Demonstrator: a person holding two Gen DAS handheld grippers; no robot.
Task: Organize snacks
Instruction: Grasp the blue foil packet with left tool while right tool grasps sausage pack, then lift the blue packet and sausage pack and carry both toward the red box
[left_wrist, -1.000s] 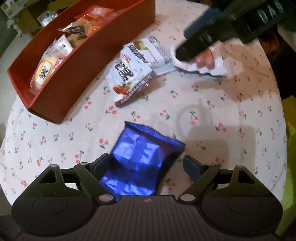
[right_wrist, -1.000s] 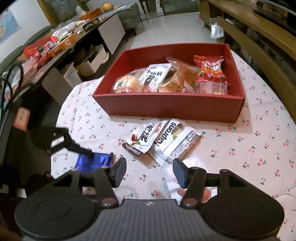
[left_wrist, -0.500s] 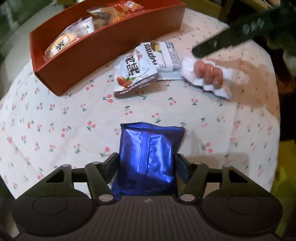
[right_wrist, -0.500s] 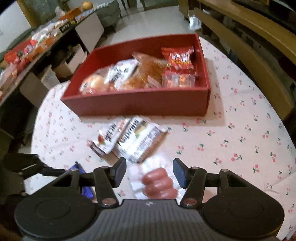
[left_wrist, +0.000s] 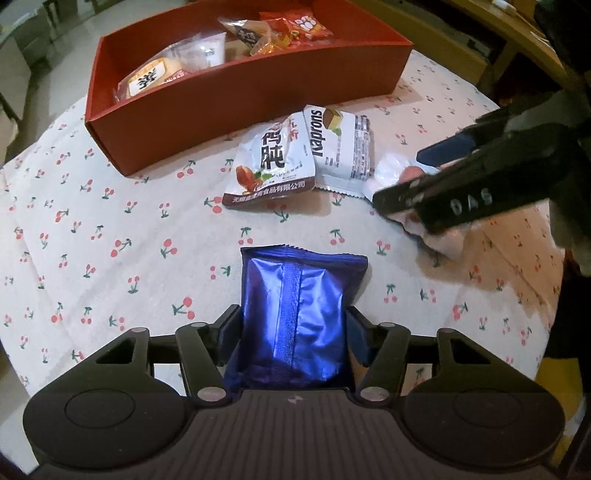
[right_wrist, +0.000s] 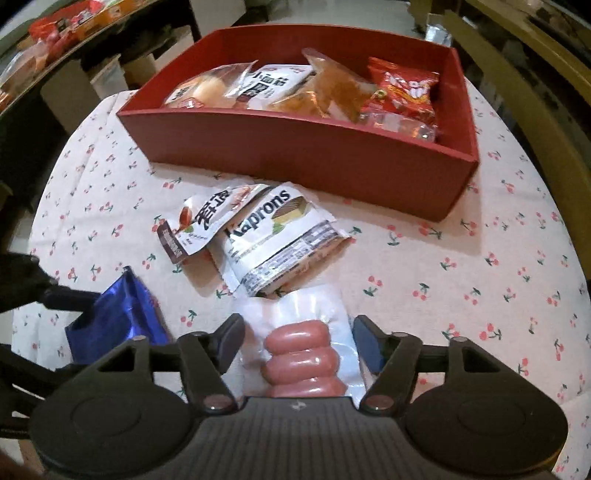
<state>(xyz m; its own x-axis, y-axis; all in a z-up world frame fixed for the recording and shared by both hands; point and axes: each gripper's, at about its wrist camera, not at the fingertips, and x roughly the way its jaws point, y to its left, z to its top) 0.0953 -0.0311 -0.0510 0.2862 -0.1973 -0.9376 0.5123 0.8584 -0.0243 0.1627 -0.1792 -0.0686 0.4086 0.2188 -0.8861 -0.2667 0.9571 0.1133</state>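
Left gripper (left_wrist: 293, 328) fingers are pinching the blue packet (left_wrist: 301, 314); right gripper (right_wrist: 298, 338) fingers are straddling the sausage pack (right_wrist: 303, 354) wide, its long axis running toward the red box (right_wrist: 314, 155)

Your cloth (left_wrist: 110, 236) is white, dotted with small red cherries on green stems. The box (right_wrist: 314, 158) is plain red. You have a shiny deep-blue packet (left_wrist: 299, 314) and a clear-and-white pack of pink sausages (right_wrist: 301, 354). The wafer pack (right_wrist: 273, 240) is white with black lettering; the nut pack (left_wrist: 269, 166) is white with a brown band. Both tools are black with blue pads (right_wrist: 364, 345).
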